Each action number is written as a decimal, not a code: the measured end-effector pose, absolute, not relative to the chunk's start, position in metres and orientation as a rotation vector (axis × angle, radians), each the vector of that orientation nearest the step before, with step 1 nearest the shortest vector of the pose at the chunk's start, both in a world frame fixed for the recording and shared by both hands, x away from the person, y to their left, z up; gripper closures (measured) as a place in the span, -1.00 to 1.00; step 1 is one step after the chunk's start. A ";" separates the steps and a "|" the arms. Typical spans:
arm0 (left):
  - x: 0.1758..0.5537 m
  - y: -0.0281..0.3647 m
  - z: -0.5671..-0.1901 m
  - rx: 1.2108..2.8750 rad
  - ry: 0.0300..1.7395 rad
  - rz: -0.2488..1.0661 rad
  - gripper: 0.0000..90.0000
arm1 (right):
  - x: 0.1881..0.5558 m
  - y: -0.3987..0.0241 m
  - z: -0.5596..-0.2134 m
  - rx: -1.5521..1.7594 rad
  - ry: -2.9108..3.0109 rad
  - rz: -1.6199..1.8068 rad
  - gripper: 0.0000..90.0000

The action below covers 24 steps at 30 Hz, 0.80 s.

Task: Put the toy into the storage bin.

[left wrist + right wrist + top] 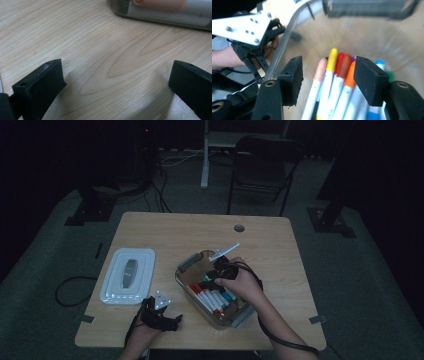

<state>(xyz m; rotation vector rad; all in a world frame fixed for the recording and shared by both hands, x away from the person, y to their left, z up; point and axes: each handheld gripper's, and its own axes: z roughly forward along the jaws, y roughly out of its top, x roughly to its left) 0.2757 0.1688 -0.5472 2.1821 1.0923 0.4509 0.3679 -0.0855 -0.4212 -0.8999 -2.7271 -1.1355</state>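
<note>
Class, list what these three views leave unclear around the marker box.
- Markers: lower ends cut off by the right gripper view's bottom edge.
- Box: cut off by the left gripper view's top edge.
- Lid: high view too dark for detail.
- Box's far end: blurred.

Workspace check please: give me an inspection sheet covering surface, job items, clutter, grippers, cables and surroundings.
Surface: light wooden table, with a round cable hole near its far edge.
Job's things: clear plastic box with grey clips, open, holding white markers with coloured caps; they lie side by side.
Clutter: white rectangular lid flat on the table, left of the box.
Grippers: left gripper open, low over bare wood, nothing between its jaws. Right gripper open above the markers in the box, not pressing any.
Cables: black gripper cable loops off the table's left side; floor cables beyond the table.
Surroundings: dark room, black chair behind the table.
</note>
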 end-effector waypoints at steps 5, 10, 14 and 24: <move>0.276 0.169 -0.547 2.182 1.093 0.450 -0.99 | 0.365 -0.110 -0.406 -0.924 -2.728 -1.289 -0.14; 0.276 0.169 -0.547 2.182 1.093 0.452 -0.99 | 0.367 -0.145 -0.397 -1.079 -2.712 -1.419 -0.19; 0.276 0.169 -0.547 2.181 1.093 0.452 -0.99 | 0.369 -0.160 -0.397 -1.140 -2.719 -1.440 -0.24; 0.276 0.169 -0.547 2.181 1.094 0.451 -0.99 | 0.371 -0.214 -0.412 -1.352 -2.696 -1.502 -0.32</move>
